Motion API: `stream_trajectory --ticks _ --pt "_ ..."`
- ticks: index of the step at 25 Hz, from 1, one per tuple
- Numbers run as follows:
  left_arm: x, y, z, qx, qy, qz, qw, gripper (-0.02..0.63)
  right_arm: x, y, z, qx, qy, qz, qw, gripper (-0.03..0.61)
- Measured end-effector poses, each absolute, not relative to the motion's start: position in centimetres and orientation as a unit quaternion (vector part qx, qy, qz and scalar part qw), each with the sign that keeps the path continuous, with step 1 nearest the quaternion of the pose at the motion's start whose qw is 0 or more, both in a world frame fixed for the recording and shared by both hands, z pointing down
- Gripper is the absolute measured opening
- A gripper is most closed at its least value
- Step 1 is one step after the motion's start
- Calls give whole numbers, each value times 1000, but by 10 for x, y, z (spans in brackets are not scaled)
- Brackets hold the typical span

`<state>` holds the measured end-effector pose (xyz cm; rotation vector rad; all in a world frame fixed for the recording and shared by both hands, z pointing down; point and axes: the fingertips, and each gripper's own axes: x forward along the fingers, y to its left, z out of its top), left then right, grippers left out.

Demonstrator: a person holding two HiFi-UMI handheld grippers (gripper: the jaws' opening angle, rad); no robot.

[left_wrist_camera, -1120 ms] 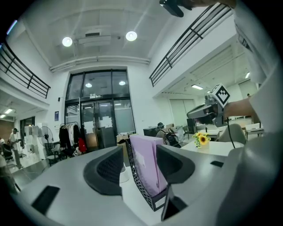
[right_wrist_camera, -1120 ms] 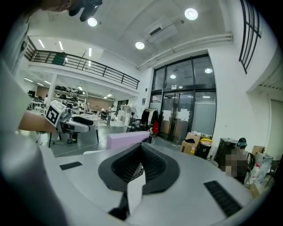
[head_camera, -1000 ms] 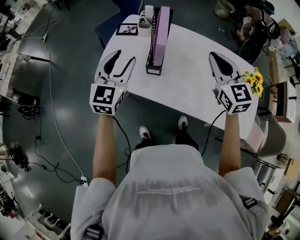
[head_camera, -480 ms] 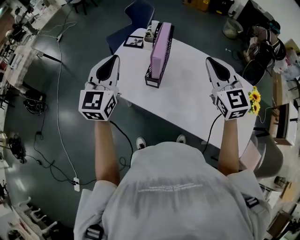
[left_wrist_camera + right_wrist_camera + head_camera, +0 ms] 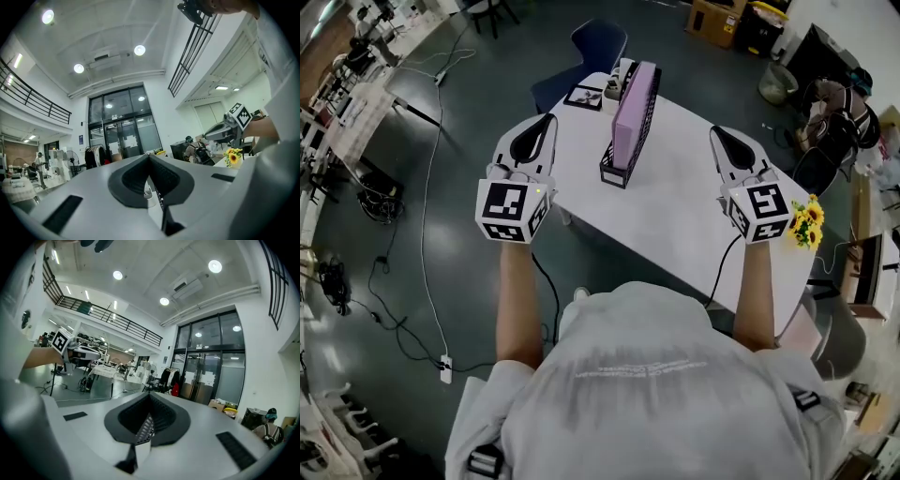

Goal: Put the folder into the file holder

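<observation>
Left of the file holder [image 5: 617,169], the left tool [image 5: 546,122] has clenched empty and risen; the right tool [image 5: 719,138] is clenched empty too. The lilac folder [image 5: 635,103] stands inside, so the task looks done.

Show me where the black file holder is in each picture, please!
Head view: the file holder is in the upper middle, on the white table, with the pink folder inside it.
Left gripper view: it is a thin dark mesh sliver, low centre.
Right gripper view: it is a mesh sliver, low centre.
Shared landmark: the glass doors show in both gripper views, but not in the head view.
</observation>
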<state>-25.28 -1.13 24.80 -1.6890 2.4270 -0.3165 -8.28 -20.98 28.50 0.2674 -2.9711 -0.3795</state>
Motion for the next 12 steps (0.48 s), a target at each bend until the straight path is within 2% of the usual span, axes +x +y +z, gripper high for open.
stream_trajectory --ticks 12 --pt "-252 -8 237 -576 805 -99 95 15 -87 -205 269 96 -982 -149 60 25"
